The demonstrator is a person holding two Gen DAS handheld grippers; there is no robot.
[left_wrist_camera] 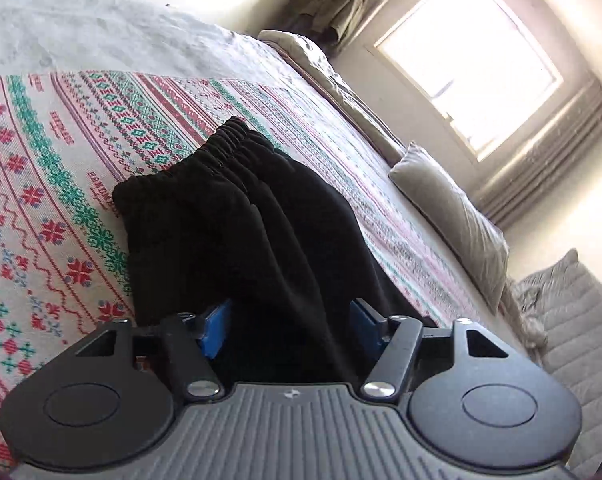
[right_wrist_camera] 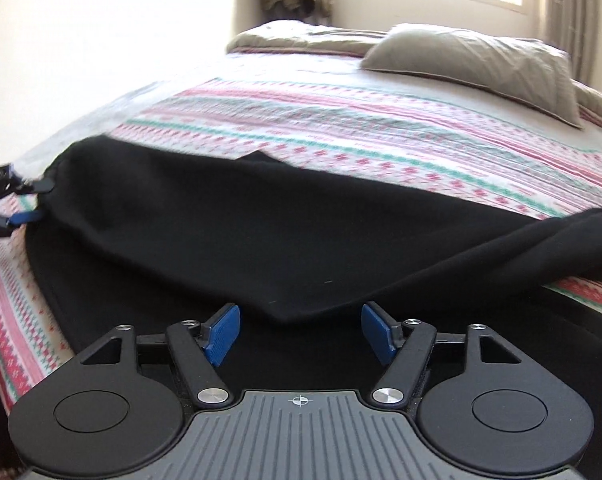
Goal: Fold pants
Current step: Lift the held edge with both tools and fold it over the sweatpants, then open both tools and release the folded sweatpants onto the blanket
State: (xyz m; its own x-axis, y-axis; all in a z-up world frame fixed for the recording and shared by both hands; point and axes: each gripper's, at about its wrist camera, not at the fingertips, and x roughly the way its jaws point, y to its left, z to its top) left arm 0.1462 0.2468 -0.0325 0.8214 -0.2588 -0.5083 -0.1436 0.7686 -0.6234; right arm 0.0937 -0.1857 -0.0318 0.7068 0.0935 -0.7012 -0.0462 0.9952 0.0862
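The black pants lie folded lengthwise across the near part of the bed, waistband toward its left edge. The top layer may slide off if a pad drags the loose cloth. The left gripper stands spread wide astride the cloth, not pinching it. The right gripper is released too, holding nothing.

Patterned bed w/ black pants, pillow
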